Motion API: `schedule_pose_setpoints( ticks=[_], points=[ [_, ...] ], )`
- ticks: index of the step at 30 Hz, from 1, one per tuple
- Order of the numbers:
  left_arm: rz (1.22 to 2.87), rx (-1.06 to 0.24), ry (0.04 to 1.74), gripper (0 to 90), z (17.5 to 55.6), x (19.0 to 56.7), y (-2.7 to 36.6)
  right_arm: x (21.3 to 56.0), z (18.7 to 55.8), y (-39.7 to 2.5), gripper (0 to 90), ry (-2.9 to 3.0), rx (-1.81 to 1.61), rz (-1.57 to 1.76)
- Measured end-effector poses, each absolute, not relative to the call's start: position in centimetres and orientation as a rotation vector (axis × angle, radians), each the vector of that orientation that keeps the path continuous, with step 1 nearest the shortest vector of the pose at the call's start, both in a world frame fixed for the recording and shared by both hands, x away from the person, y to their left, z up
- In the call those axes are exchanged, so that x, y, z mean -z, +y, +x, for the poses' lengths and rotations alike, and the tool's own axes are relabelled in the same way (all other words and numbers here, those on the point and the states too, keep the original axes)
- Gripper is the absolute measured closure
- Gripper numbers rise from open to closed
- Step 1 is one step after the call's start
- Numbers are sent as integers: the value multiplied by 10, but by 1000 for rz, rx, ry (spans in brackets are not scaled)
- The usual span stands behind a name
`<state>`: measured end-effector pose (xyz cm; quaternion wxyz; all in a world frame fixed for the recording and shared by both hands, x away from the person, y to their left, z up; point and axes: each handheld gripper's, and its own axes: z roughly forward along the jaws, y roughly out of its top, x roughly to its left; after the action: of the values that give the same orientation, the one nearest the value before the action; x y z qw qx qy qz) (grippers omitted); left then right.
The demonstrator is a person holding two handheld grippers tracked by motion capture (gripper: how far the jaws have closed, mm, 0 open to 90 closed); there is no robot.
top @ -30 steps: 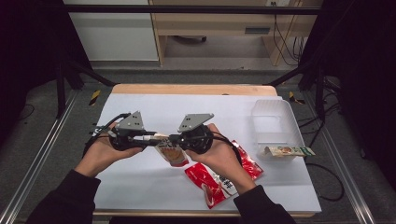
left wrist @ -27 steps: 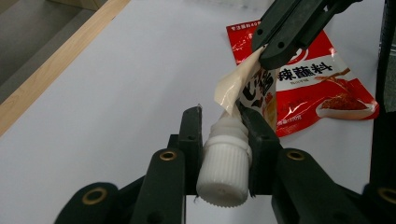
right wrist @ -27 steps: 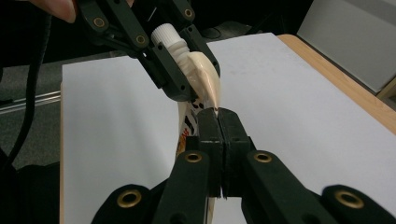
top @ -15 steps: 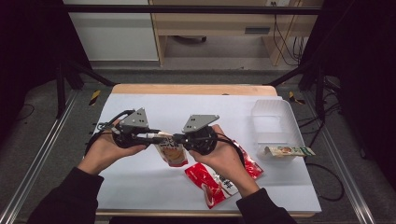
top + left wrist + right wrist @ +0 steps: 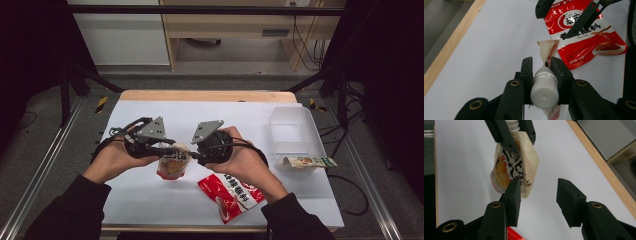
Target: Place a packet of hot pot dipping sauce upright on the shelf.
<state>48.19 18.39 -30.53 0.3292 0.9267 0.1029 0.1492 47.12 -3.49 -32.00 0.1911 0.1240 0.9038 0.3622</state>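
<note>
Left claw (image 5: 541,72): we have it pinched on the white cap (image 5: 544,87) of the spout pouch (image 5: 171,165).
Pouch: it hangs lifted over the tabletop (image 5: 150,200) mid-left, long axis running down from the cap.
Right claw (image 5: 537,195): spread, facing the pouch body, just beside it.
Key relation: the pouch lies ahead, left of the gap.
Around: red sachet (image 5: 231,195) below; clear tub (image 5: 292,132) well apart.

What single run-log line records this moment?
left hand-held gripper: shut on spout pouch at white cap | right hand-held gripper: open beside pouch | red sachet: lying on table
</note>
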Motion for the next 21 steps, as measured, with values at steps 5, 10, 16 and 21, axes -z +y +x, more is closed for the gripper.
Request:
schedule_pose_setpoints(
  ticks=[5, 10, 16, 21],
  points=[
    [2425, -382, 250, 730, 480, 305, 183, 320, 473, -28, 447, 2577, -991, 330],
    [2433, -374, 235, 730, 479, 304, 182, 322, 478, -20, 367, 2627, -956, 320],
    [2427, -373, 226, 730, 478, 304, 182, 321, 485, -17, 394, 2679, -946, 351],
    [2432, -366, 216, 730, 478, 304, 181, 323, 485, -15, 553, 2710, -937, 322]
  ],
)
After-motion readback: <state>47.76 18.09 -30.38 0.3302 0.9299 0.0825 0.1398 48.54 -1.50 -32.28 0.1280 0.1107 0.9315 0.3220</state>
